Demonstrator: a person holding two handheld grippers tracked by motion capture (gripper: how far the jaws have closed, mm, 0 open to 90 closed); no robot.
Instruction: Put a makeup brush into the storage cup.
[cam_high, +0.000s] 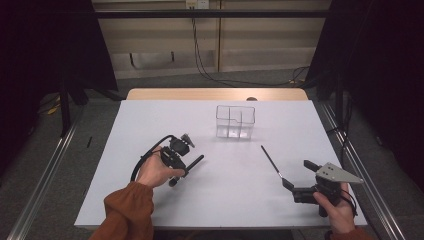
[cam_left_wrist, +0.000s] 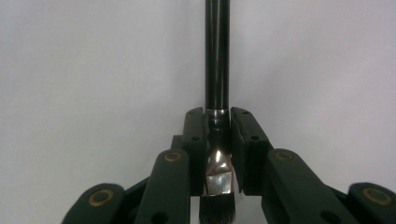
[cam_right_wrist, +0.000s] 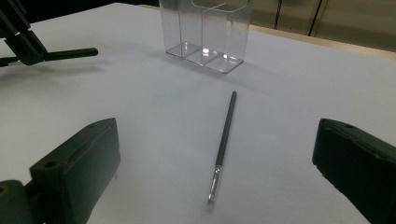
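Note:
My left gripper (cam_high: 181, 169) is shut on a thick black makeup brush (cam_high: 196, 161) and holds it just above the white table (cam_high: 150, 120) at the left. In the left gripper view the jaws clamp the brush's silver ferrule (cam_left_wrist: 218, 170), and the black handle (cam_left_wrist: 217, 56) points away. A thin dark brush (cam_high: 271, 161) lies flat on the table right of centre. My right gripper (cam_high: 297, 174) stands open just behind its bristle end. In the right gripper view this thin brush (cam_right_wrist: 225, 133) lies between the spread jaws of my right gripper (cam_right_wrist: 217, 142).
A clear plastic organizer (cam_high: 235, 121) with several compartments stands upright at the table's middle back and looks empty (cam_right_wrist: 205, 32). In the right gripper view the left gripper (cam_right_wrist: 21, 42) and its brush handle (cam_right_wrist: 70, 53) are at the upper left. Metal rails run along both table sides.

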